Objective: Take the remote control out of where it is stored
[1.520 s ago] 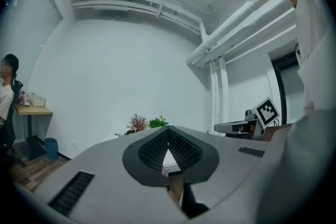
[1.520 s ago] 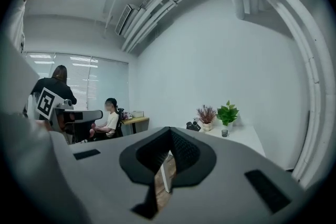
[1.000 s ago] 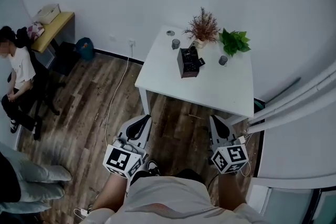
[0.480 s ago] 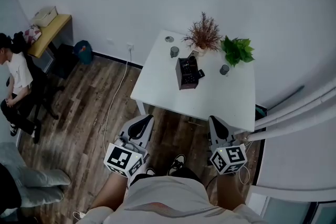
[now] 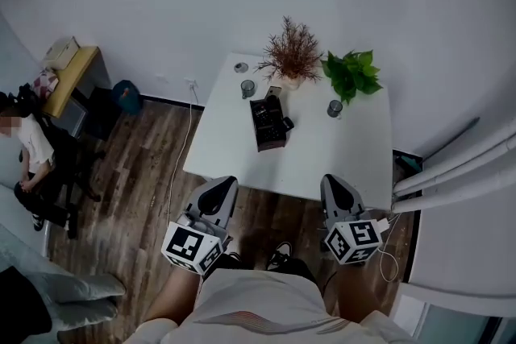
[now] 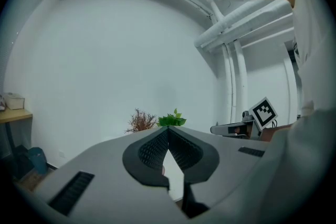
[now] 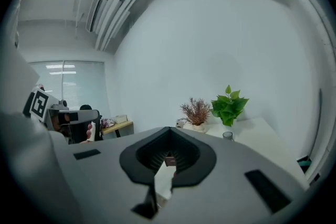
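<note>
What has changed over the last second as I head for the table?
You have stepped closer to the white table: in the head view its near edge now meets the tips of the left gripper and the right gripper. Nothing was gripped or let go. Both grippers stay shut and empty, side by side ahead of you, and the black holder sits where it was on the table.

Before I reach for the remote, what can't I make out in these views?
- Remote control: in the head view, the dark holder is too small to tell its contents apart.
- Holder, left gripper view: hidden behind the shut left gripper.
- Holder, right gripper view: mostly hidden behind the shut right gripper.
</note>
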A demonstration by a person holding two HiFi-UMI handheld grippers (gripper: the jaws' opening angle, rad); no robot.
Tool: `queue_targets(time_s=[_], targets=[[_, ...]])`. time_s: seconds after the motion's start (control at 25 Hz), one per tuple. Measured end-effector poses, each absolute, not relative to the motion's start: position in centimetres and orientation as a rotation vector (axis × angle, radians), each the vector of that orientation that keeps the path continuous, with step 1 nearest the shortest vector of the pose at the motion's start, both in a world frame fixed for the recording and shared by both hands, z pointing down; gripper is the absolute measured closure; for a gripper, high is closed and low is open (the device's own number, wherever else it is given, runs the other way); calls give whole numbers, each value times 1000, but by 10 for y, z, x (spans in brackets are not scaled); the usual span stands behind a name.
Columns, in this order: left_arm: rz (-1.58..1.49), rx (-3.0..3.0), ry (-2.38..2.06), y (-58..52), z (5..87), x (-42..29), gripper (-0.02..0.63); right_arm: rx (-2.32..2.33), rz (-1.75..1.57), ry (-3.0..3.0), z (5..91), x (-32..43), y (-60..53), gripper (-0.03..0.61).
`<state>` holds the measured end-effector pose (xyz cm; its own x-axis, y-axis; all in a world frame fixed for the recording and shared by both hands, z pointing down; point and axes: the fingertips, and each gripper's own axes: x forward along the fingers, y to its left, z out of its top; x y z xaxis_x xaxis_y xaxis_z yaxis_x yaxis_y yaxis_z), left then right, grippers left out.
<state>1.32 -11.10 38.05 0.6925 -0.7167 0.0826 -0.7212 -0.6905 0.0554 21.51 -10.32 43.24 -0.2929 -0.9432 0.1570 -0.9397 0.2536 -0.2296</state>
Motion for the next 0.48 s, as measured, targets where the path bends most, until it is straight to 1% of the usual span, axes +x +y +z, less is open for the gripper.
queue_targets(time_s=[0.24, 0.48], targets=[[93, 2821, -1131, -137, 384, 21, 606, -1958, -510, 2374, 441, 227, -117, 566], [108, 2840, -1062, -166, 389, -2, 606, -2114, -587, 2239, 455, 210, -147, 563]])
